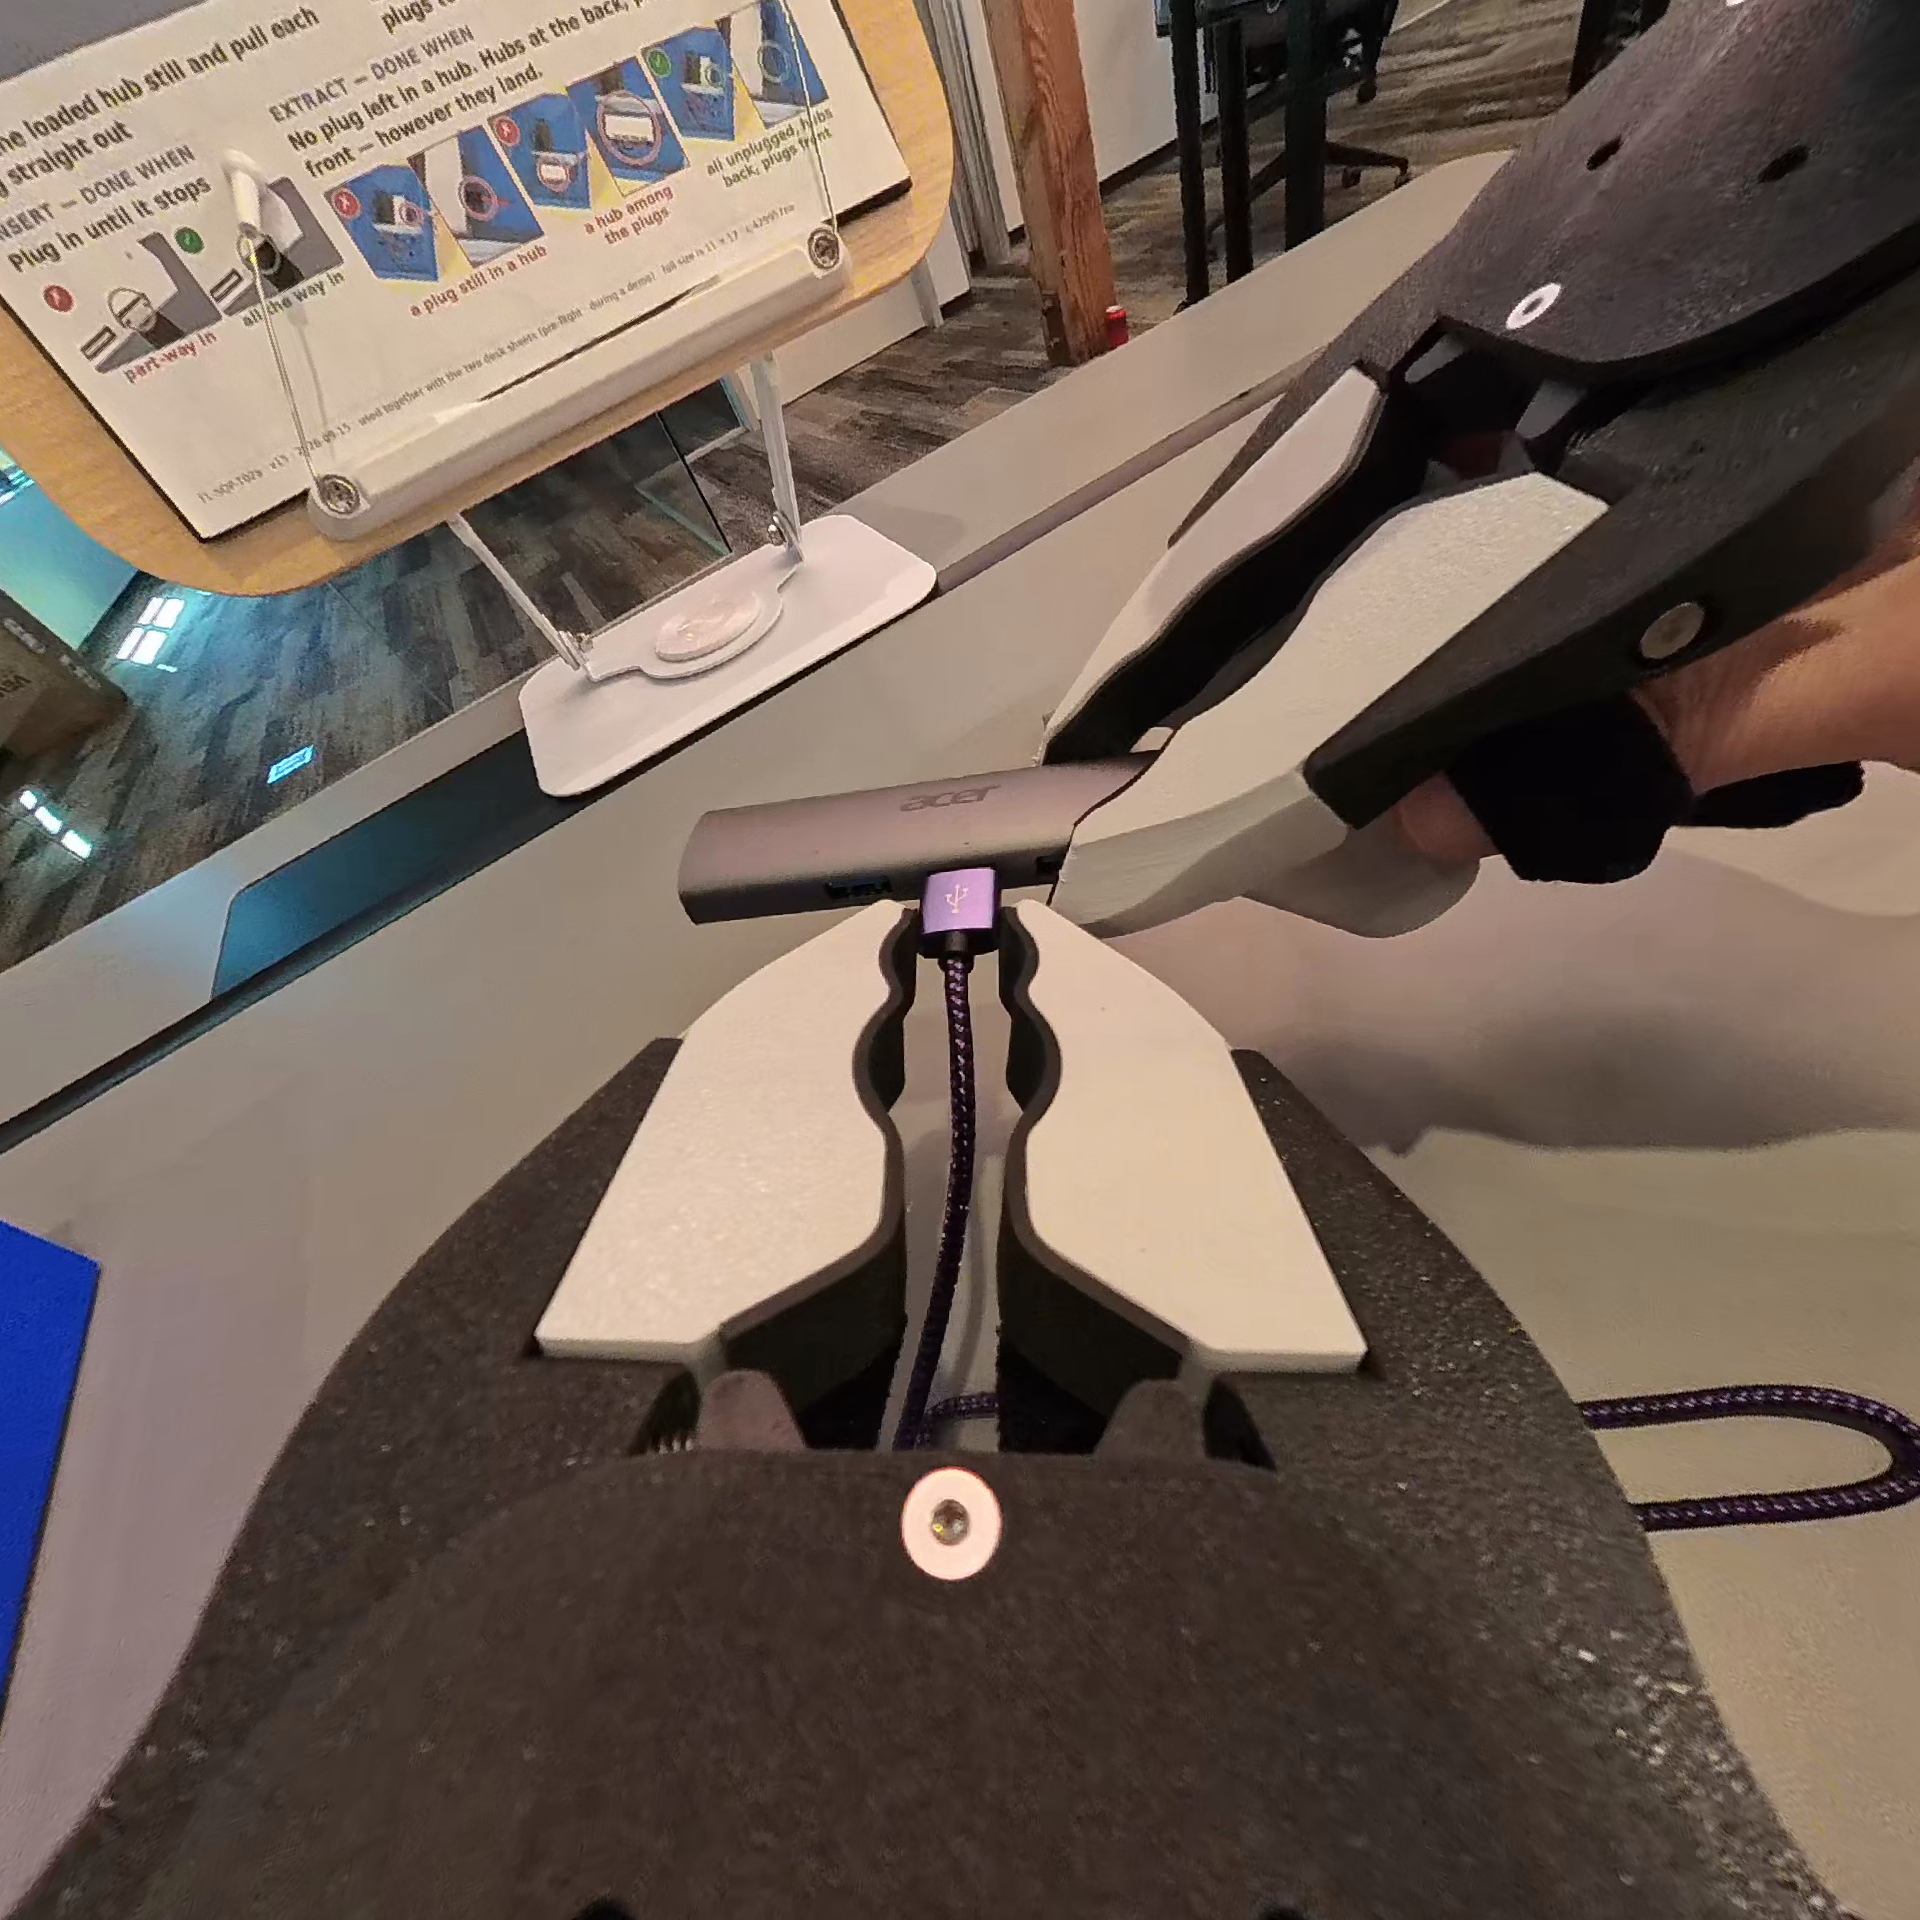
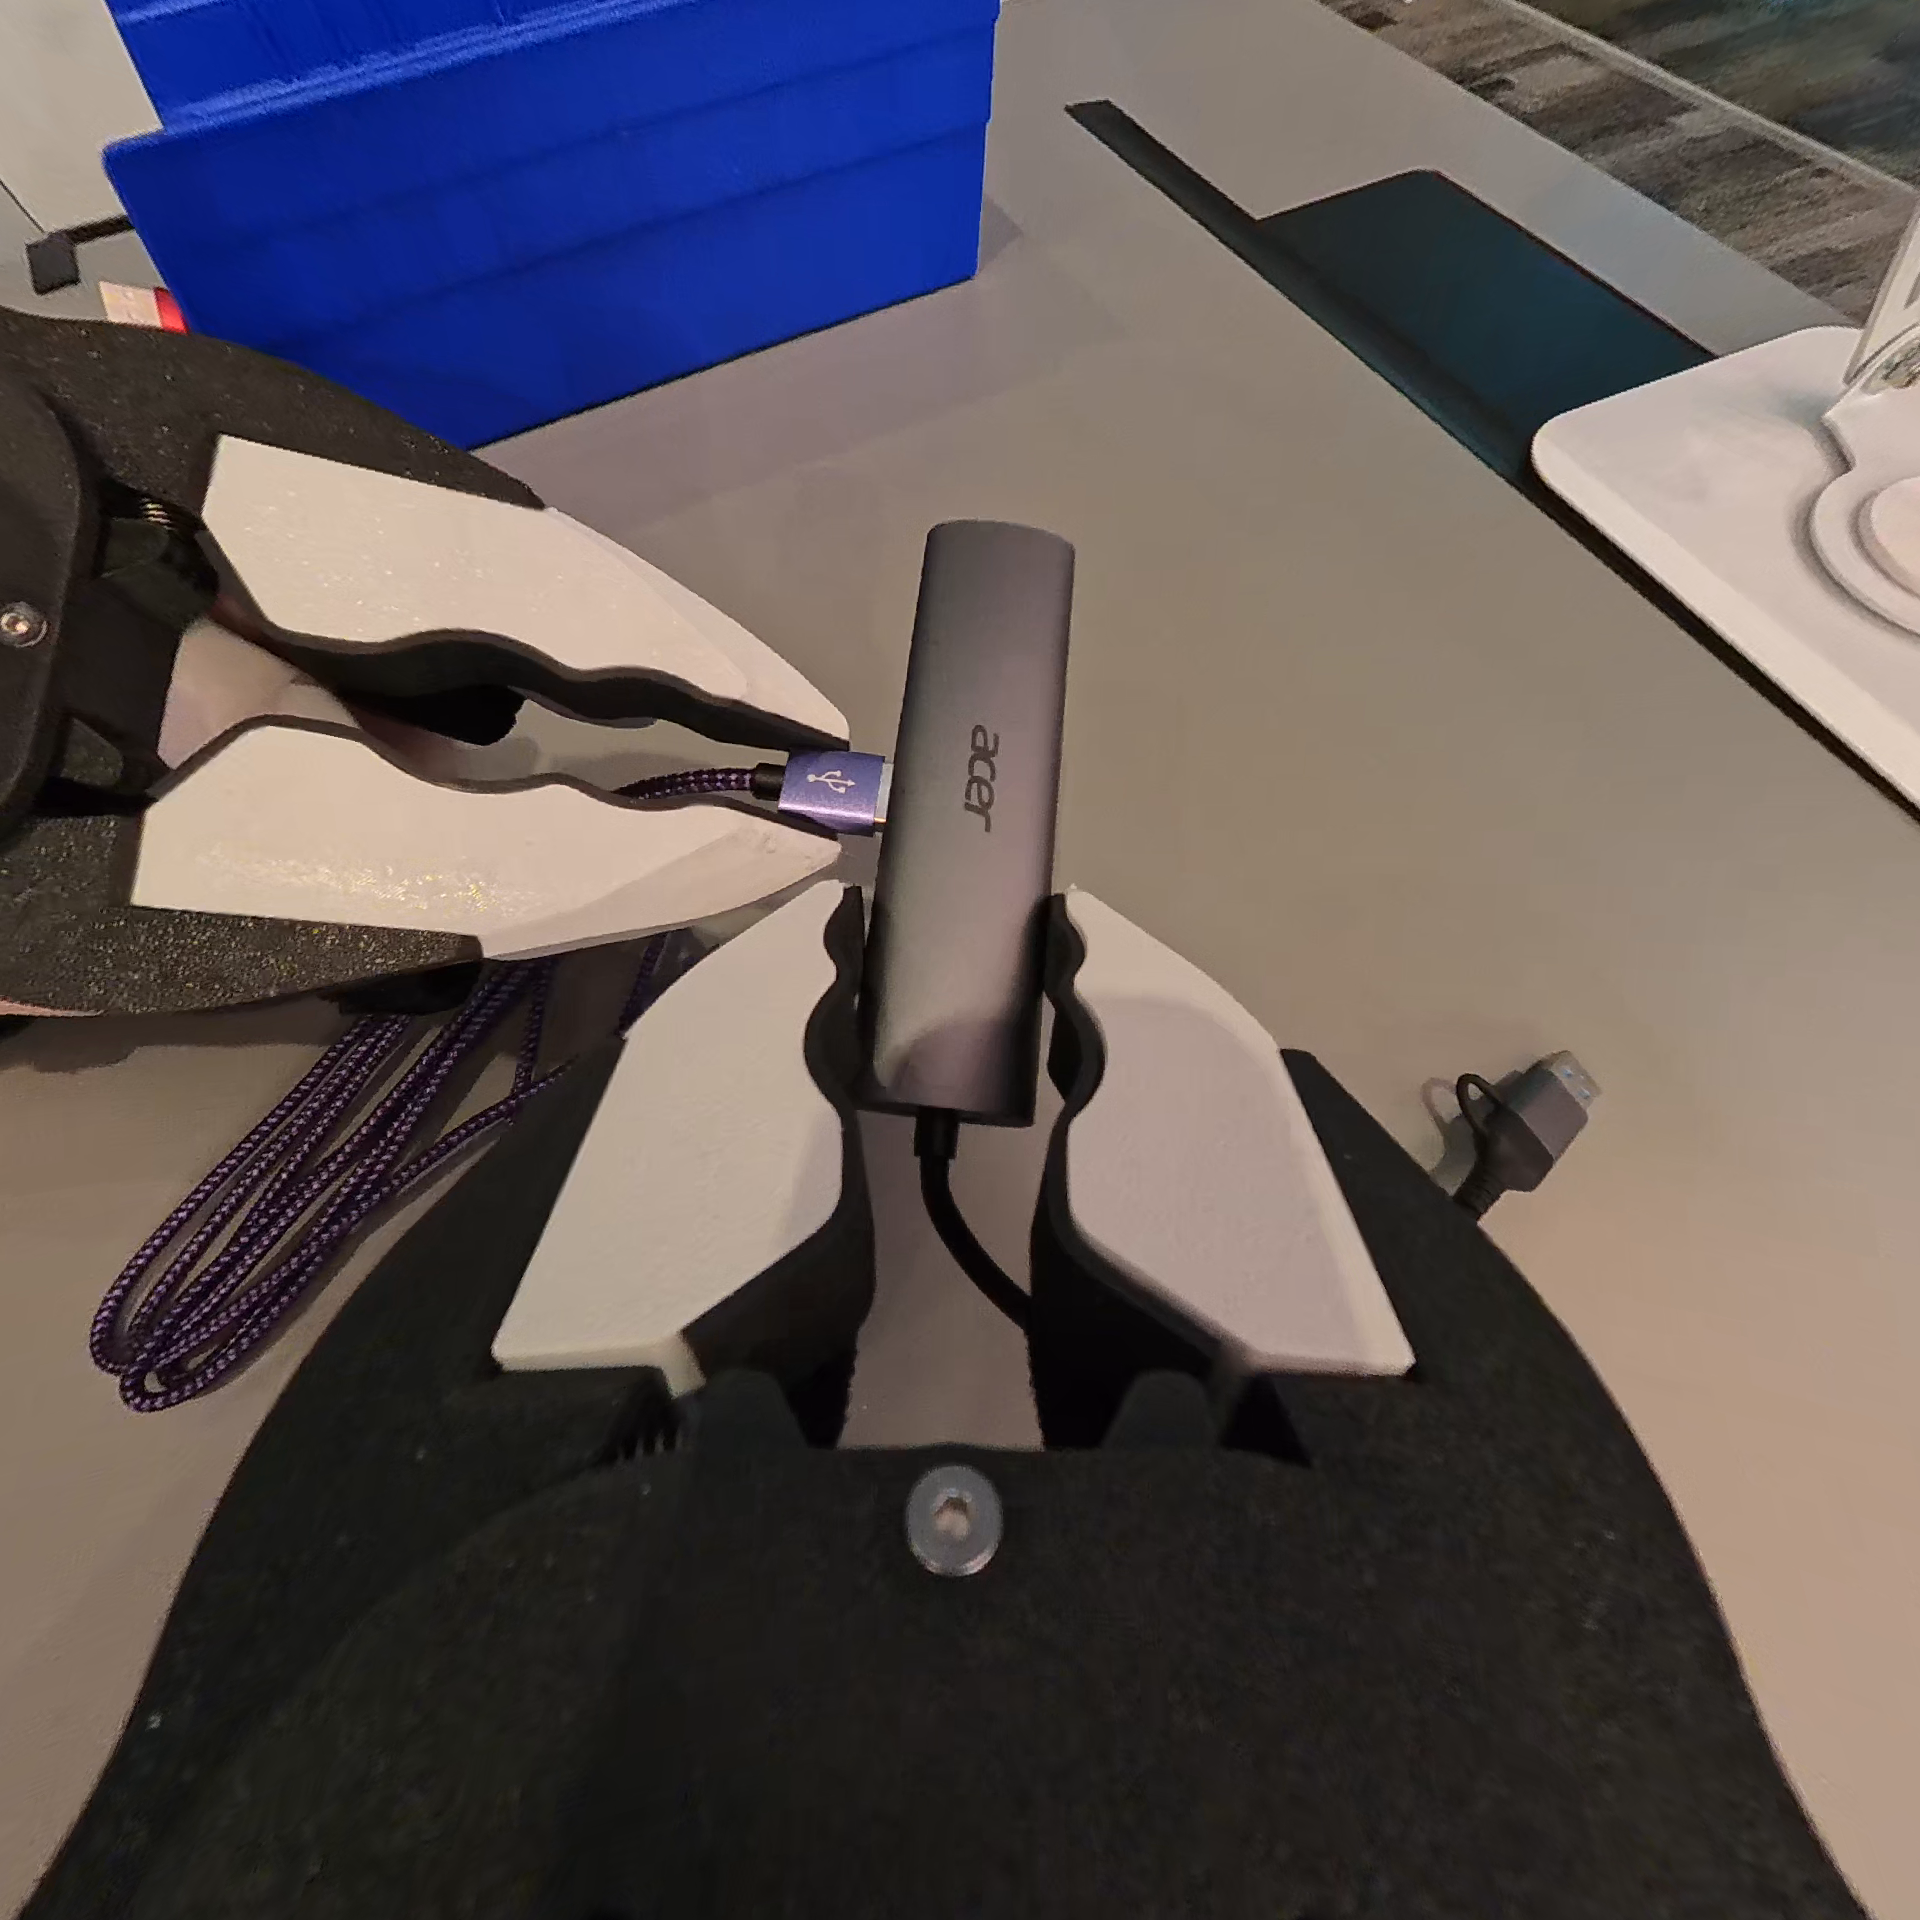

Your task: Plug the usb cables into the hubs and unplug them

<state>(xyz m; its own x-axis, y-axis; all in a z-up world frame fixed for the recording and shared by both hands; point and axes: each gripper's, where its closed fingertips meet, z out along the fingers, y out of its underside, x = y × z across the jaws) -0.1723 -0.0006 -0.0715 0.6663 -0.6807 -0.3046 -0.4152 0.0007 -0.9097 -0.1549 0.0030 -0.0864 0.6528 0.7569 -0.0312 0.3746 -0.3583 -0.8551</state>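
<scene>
Left gripper pinches purple plug, right gripper clamps hub; only right view shows blue bin

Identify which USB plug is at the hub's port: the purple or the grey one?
The purple plug, held by the left gripper; the grey plug lies loose on the table.

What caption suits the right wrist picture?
Right gripper holds the grey hub while the left gripper grips a purple plug at its side port.
</scene>
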